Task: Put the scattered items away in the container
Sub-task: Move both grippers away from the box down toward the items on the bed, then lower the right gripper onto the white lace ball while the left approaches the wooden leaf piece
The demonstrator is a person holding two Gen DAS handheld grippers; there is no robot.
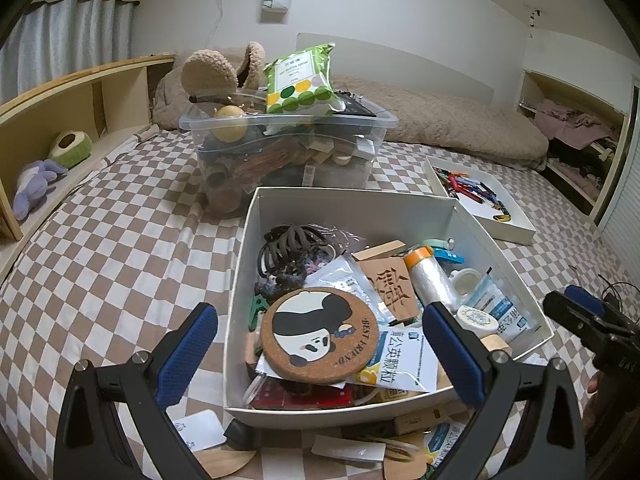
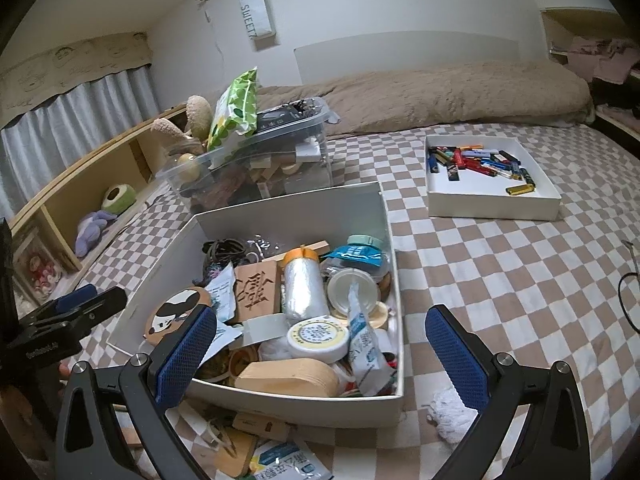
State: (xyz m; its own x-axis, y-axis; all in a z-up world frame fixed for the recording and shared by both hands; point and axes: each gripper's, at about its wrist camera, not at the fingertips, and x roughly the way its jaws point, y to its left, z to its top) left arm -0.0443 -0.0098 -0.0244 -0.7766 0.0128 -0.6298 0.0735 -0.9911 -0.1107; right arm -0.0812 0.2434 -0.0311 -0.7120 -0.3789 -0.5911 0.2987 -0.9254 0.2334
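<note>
White cardboard box (image 1: 240, 280) sits on the checkered bedspread (image 1: 120, 240), already crowded: a round cork coaster (image 1: 319, 335) with a panda lies near its front, beside a carved wooden plaque (image 1: 390, 286), a foil-wrapped roll with an orange cap (image 1: 430, 276), a small round tin (image 1: 477, 319) and several medicine sachets (image 1: 400, 364). A few items lie on the bed just in front of the box, among them a white card (image 1: 200, 428) and a wooden block (image 2: 260, 424); a white crocheted piece (image 2: 450, 410) lies by its front right corner. The left gripper (image 1: 320, 352) hovers over the box's front with its jaws spread wide and nothing between them. The right gripper (image 2: 320, 360) hangs likewise above the box's near edge, jaws apart and empty. Behind stands a clear plastic bin (image 1: 288, 128), and to the right a shallow white tray (image 2: 492, 204) of lighters and batteries.
</note>
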